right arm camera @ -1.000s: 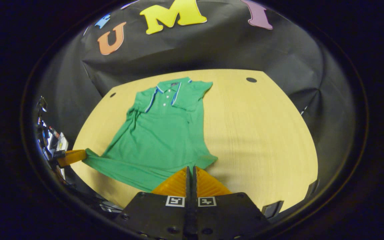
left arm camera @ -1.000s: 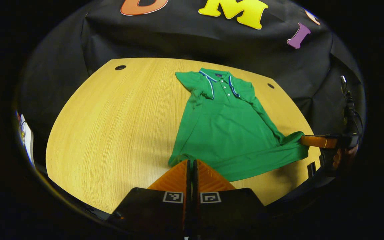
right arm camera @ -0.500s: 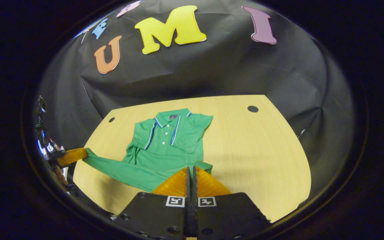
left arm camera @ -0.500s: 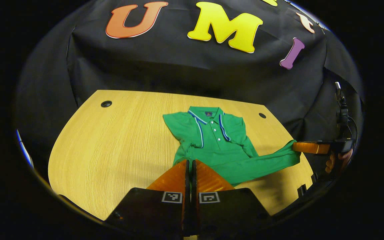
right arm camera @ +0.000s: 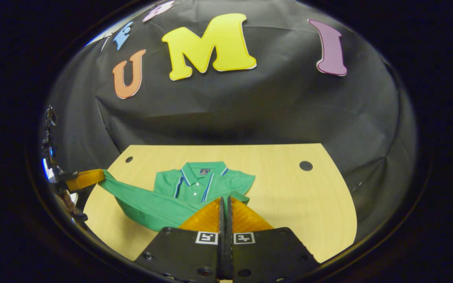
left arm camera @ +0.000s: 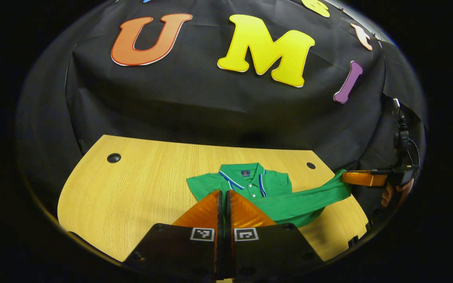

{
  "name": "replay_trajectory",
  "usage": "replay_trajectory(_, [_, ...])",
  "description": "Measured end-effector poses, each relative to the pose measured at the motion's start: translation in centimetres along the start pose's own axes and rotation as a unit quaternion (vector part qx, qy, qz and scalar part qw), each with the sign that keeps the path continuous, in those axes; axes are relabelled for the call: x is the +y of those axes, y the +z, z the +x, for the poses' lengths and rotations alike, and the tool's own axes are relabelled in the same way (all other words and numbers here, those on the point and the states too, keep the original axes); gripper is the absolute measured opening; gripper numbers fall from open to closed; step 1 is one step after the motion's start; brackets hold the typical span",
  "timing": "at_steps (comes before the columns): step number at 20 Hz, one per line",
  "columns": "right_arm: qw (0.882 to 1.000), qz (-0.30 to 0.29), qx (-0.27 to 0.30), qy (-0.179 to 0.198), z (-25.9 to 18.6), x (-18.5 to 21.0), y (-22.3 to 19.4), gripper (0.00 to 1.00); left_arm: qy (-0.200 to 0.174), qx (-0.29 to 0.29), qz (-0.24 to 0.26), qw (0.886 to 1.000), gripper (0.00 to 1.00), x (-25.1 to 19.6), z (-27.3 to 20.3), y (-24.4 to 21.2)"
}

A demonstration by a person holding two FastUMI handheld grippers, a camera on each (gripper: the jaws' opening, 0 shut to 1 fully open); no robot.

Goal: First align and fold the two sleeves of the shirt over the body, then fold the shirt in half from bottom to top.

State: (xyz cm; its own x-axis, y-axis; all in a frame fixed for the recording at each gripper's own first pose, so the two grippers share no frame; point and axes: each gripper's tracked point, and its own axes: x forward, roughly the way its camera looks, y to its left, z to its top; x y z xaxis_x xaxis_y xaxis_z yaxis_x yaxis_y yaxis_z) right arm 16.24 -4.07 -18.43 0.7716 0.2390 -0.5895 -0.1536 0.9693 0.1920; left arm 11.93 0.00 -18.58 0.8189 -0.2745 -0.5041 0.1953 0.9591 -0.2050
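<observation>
Two hand-held grippers carry the bottom hem of the green polo shirt between them, raised off the desk and stretched into a band running left to right. The left hand-held gripper has its fingers pressed together with the hem's left corner apparently pinched between them. The right hand-held gripper is likewise closed on the opposite corner, and it also appears at the right edge of the left gripper view, held by a hand.

The collar end of the shirt lies flat on the desk, straight ahead of both hand-held grippers and just beyond the lifted hem — the sleeves look already folded in, so this is judged to be the bottom-to-top fold, well along.

What the coming move turns on: the shirt's long axis runs from the grippers away toward the booth wall, while the held hem lies across it. Both hands are about equally near the collar, so they should travel forward together and level, then lower the hem onto the shoulders. If one hand leads, the hem will land skewed — the band already sags in the middle.
</observation>
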Motion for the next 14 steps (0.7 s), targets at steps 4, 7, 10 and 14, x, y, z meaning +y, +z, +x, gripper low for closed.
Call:
replay_trajectory(4, [1.0,-0.013,-0.013,-0.003,3.5,-0.4,3.2,0.02,0.015,-0.013,0.001,1.0,0.06,1.1,3.6,2.2])
replay_trajectory(7, [1.0,-0.016,-0.016,-0.002,6.1,-0.7,5.1,0.0,0.019,-0.02,-0.01,1.0,0.06,1.5,6.2,3.2])
replay_trajectory(10, [1.0,-0.014,-0.016,0.0,8.5,-1.0,6.2,0.0,0.025,-0.024,-0.01,0.999,0.06,2.1,8.8,3.9])
replay_trajectory(14, [1.0,-0.022,-0.014,0.006,12.1,-1.3,6.4,0.0,0.036,-0.023,-0.013,0.999,0.06,3.5,12.1,3.7])
